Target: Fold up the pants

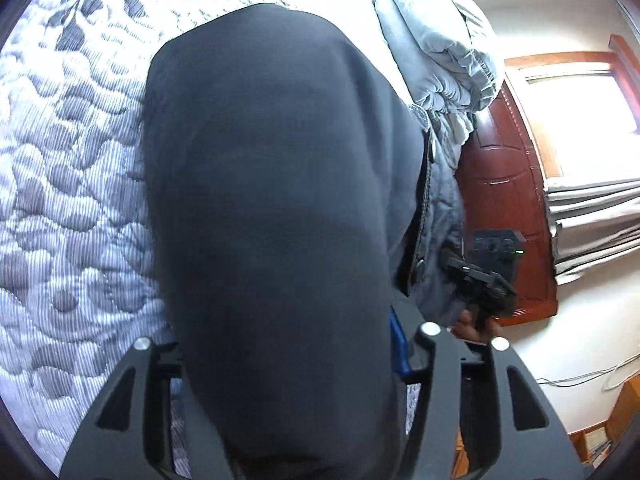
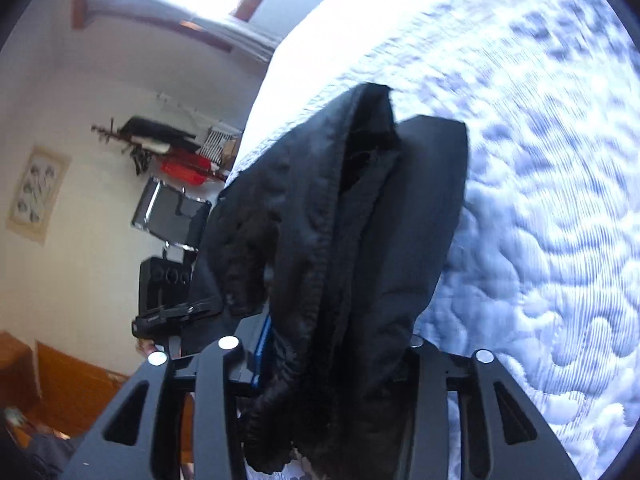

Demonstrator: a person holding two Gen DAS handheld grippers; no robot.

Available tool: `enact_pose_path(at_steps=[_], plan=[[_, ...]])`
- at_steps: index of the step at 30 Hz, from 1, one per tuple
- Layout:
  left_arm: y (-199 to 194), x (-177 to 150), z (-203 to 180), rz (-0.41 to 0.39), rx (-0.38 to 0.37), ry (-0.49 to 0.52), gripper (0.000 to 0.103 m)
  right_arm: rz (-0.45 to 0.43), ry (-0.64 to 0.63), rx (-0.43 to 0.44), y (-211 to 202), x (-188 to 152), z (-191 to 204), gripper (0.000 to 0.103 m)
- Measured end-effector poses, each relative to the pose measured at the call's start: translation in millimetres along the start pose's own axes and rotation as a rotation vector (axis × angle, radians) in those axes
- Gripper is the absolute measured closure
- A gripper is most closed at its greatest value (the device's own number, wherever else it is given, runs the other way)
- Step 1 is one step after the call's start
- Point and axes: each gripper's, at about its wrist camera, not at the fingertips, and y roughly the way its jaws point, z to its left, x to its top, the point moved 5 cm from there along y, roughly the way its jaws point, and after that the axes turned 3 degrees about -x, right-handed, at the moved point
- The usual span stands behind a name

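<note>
Quilted bedspread [image 1: 68,208] below, wooden headboard [image 1: 504,184], window [image 1: 576,120] beyond. My left gripper [image 1: 288,344] pinches dark pants [image 1: 272,200]; right gripper [image 2: 320,348] clamps waistband [image 2: 312,264].

Hidden, cropped or indistinct, located relative to the pants [image 1: 272,208]:
- Left gripper [image 1: 288,344]: fingertips covered by the dark cloth; jaws' gap not visible.
- Right gripper [image 2: 320,348]: tips buried under bunched fabric.
- Pants' lower end: cut off by the bottom edge in both views.
- Quilted bed [image 2: 552,216] beside the pants: blurred in the right wrist view.
- Wall poster [image 2: 36,196], far left of the pants: pictures too small to read.
</note>
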Motion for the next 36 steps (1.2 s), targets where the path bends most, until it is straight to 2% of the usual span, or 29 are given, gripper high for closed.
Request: enact_pose_path(at_steps=[1,2,3,5,6,7,8,10,11,14,18,22,23,32,36], plan=[[2.7,1.8,-0.7,-0.003,0.000,0.002,0.041,-0.006,0.011,0.001,-0.4,-3.2,-6.2,0.050],[2.2,-1.3,3.0,-0.012,0.009,0.004,0.037,-0.013,0.016,-0.014,-1.1,-5.7,-10.7,0.037],[-8.4,-5.3,18.8,-0.021,0.010,0.005,0.033,-0.023,0.017,-0.044,-3.5,-11.6,-15.7,0.031],[-12.7,-9.6,24.6,-0.049,0.017,0.006,0.024,-0.060,0.008,-0.048,-12.4,-17.1,-17.1,0.031],[-17.8,-11.1,29.3,-0.075,0.044,-0.006,0.014,-0.074,0.011,-0.055,-17.5,-20.3,-19.0,0.031],[-25.0,-15.3,31.6,-0.102,0.063,-0.006,0.011,-0.094,0.023,-0.068,-24.2,-25.4,-19.4,0.030],[-33.9,-19.6,32.1,-0.126,0.075,0.002,0.011,-0.119,0.039,-0.084,-31.6,-31.5,-18.4,0.024],[-52.3,-30.6,28.9,-0.192,0.163,0.036,0.003,-0.151,0.039,-0.120,-44.1,-40.9,-17.2,0.022],[-62.1,-37.4,28.2,-0.226,0.222,0.053,0.003,-0.169,0.021,-0.169,-51.7,-47.9,-13.6,0.020],[-78.8,-47.8,25.5,-0.271,0.292,0.068,0.003,-0.198,-0.016,-0.265,-64.7,-65.8,-3.2,0.015],[-93.6,-65.3,12.3,-0.320,0.433,0.092,0.003,-0.231,-0.078,-0.439,-77.1,-90.1,14.9,0.015],[-94.0,-79.5,-14.6,-0.316,0.553,0.147,0.003,-0.265,-0.118,-0.583,-87.5,-109.6,31.1,0.014],[-94.0,-83.6,-19.3,-0.304,0.577,0.162,0.003,-0.276,-0.127,-0.619,-90.2,-114.2,36.2,0.010],[-93.5,-109.9,-42.0,-0.281,0.793,0.243,0.003,-0.306,-0.151,-0.721,-90.9,-133.9,70.9,0.004],[-89.7,-121.4,-54.4,-0.289,0.816,0.279,0.003,-0.317,-0.178,-0.755,-89.8,-147.3,87.3,0.004]])
